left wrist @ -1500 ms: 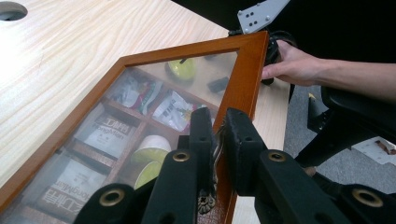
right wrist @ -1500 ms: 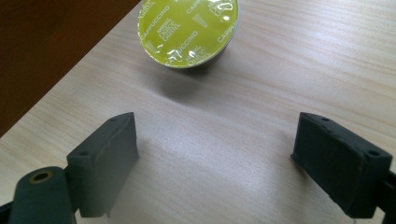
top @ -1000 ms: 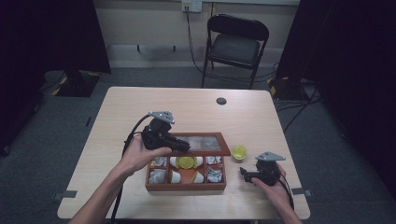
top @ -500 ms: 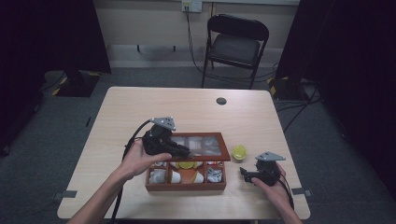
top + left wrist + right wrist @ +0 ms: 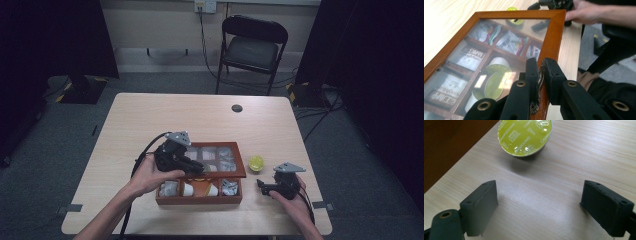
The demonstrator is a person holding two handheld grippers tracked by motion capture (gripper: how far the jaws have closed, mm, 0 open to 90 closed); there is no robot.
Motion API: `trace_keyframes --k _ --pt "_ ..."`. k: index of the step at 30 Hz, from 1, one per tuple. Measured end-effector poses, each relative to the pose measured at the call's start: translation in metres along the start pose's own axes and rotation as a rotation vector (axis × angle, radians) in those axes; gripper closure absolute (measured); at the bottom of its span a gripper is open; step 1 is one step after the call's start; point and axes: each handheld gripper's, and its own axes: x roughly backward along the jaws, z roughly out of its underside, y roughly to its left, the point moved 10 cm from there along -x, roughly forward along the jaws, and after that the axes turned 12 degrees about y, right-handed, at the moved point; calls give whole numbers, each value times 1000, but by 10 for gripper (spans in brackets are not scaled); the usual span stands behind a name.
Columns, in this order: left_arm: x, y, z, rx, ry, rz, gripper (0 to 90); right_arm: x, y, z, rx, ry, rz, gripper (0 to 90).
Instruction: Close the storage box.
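Observation:
A wooden box (image 5: 200, 199) with compartments stands near the table's front edge. It holds sachets and pale capsules (image 5: 495, 82). Its glass-paned hinged lid (image 5: 215, 155) is tilted low over the compartments. My left gripper (image 5: 197, 167) is shut on the lid's front frame (image 5: 551, 37), its jaws (image 5: 541, 72) clamped at a small metal clasp. A yellow-green capsule (image 5: 256, 162) sits on the table just right of the box. My right gripper (image 5: 262, 187) rests on the table in front of that capsule (image 5: 524, 136), open with nothing between its fingers.
A small black round disc (image 5: 237, 108) lies near the table's far edge. A black folding chair (image 5: 252, 50) stands beyond the table. The box's brown side wall (image 5: 449, 145) is close on the right gripper's left. Cables trail from both grippers.
My left gripper has come down and toward the person with the lid, which now lies lower over the box. The right gripper and the loose capsule have stayed put.

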Motion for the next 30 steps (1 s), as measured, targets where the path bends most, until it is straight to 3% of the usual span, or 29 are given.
trace_keyframes --k 12,14,30 --pt "-18 -6 14 -38 43 -17 819 0 0 0 0 0 0 129" --pt "-16 -6 14 -54 45 -43 820 0 0 0 0 0 0 129" --pt "-49 -8 34 -51 133 -12 823 0 0 0 0 0 0 129"
